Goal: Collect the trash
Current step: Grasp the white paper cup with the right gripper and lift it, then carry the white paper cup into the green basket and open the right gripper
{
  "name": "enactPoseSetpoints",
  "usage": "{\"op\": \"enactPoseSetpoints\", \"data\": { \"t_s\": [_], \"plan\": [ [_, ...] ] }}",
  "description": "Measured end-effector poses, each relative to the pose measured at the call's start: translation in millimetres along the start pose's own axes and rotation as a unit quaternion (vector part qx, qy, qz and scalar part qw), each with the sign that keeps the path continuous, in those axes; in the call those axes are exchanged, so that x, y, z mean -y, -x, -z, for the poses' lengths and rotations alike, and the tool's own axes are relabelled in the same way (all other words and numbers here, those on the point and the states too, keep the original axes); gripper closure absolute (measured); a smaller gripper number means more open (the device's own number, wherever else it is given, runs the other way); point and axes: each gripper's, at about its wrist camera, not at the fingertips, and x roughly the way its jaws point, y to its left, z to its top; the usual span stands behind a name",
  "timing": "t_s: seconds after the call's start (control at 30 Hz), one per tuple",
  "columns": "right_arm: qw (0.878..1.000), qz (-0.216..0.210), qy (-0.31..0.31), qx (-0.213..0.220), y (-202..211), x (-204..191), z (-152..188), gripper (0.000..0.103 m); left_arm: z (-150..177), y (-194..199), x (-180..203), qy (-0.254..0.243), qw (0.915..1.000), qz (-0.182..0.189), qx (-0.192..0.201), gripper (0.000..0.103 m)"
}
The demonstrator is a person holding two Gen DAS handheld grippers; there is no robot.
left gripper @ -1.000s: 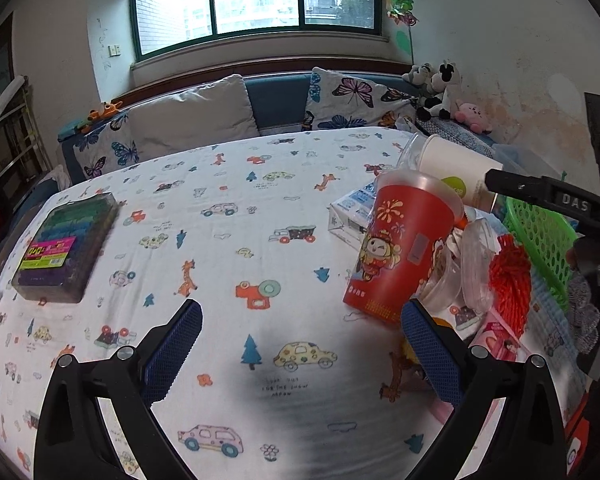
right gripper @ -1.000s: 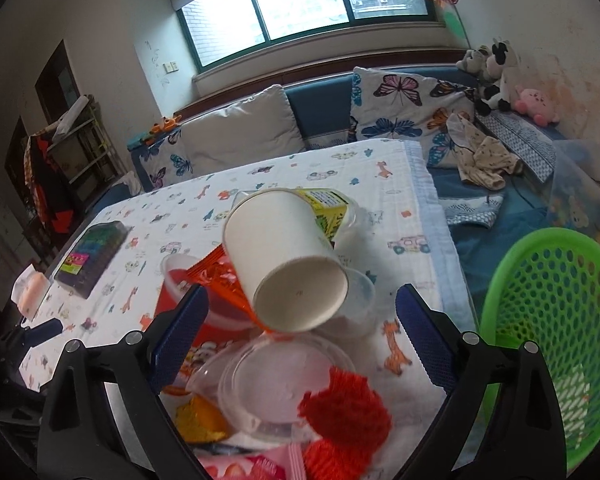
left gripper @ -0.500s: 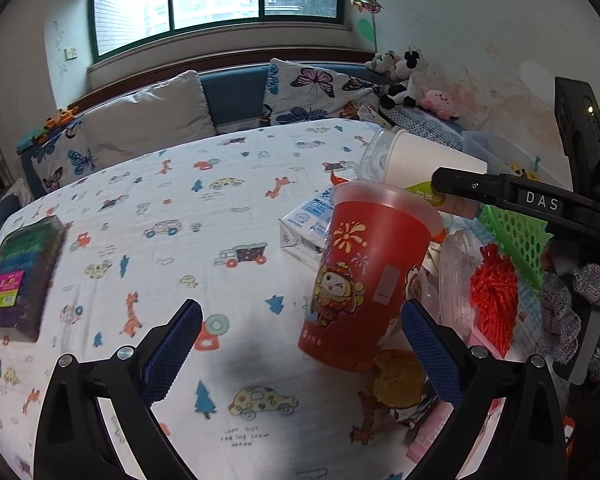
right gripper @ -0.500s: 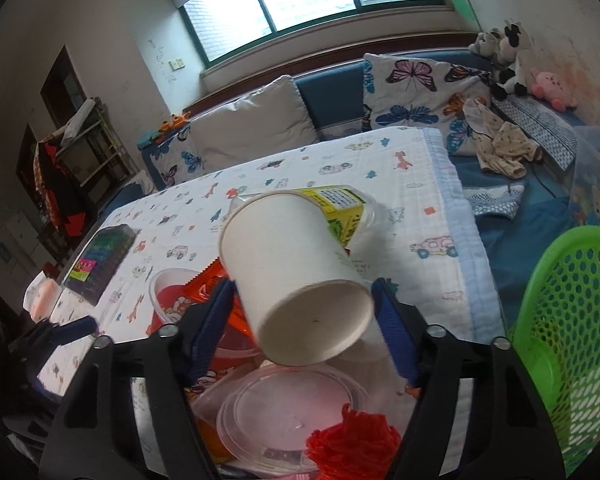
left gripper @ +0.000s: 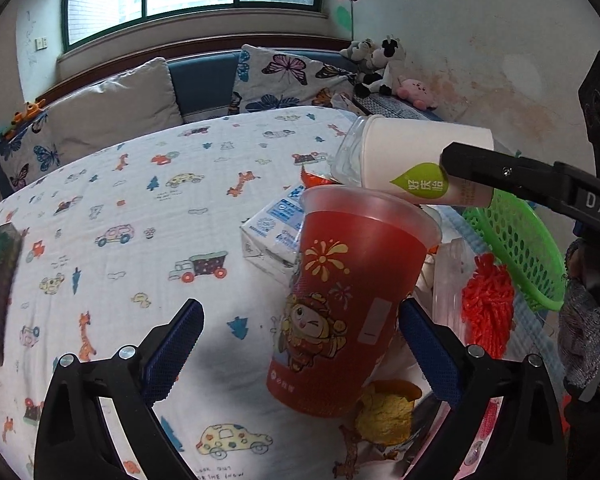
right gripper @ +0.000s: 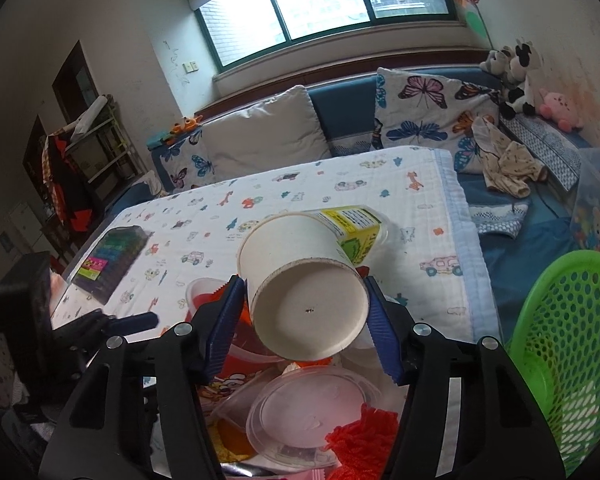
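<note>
Cup grip: my right tool (right gripper: 306, 312) is closing on the white paper cup (right gripper: 300, 280), pads at both sides.
Left view only: my left tool (left gripper: 300, 350) wide, red cup (left gripper: 348, 300) between.
Hidden: trash beneath the cups, beside the green basket (right gripper: 572, 344).

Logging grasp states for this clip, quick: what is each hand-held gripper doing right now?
Left hand-held gripper: open, nothing gripped; the red cup stands between its fingers.
Right hand-held gripper: jaws closing, pads against the white paper cup.
</note>
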Motion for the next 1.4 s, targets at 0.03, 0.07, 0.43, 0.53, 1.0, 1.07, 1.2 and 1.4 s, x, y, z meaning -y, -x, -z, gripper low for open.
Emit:
{"op": "enactPoseSetpoints", "data": {
  "t_s": [0.03,0.07,0.43,0.53,1.0,1.07,1.2,1.4],
  "plan": [
    [1.0,0.001,-0.001,0.001,1.5,-0.2,0.1,0.043,-0.1,-1.5,1.1,-0.004,1.0,0.003,0.0,0.009],
    [1.0,0.002,-0.002,0.003,3.9,0.3,-0.4,0.043,-0.1,-2.7,2.1,-0.007,1.0,0.006,0.0,0.01],
    [1.0,-0.004,-0.017,0.016,27.2,5.3,-0.9,0.044,-1.1,-16.3,9.4,-0.017,0.9983,0.052,-0.018,0.018],
    [1.0,-0.001,-0.018,0.021,34.1,3.7,0.1,0.044,-0.2,-20.2,8.9,-0.012,0.9979,0.061,-0.021,0.023],
    [0.998,0.04,-0.031,0.049,80.5,15.7,7.9,0.044,1.8,17.1,4.2,-0.009,0.9982,0.058,0.016,0.033],
    [0.997,0.049,-0.037,0.051,87.5,22.8,11.4,0.044,1.4,25.9,6.0,-0.012,0.9978,0.061,0.021,0.033],
    [0.994,0.083,-0.045,0.054,100.7,37.0,21.4,0.044,-1.3,43.0,16.5,-0.02,0.9967,0.072,0.032,0.034],
    [0.987,0.14,-0.055,0.052,118.2,64.5,40.2,0.044,-6.5,54.5,41.5,-0.037,0.9944,0.089,0.044,0.034]
  ]
}}
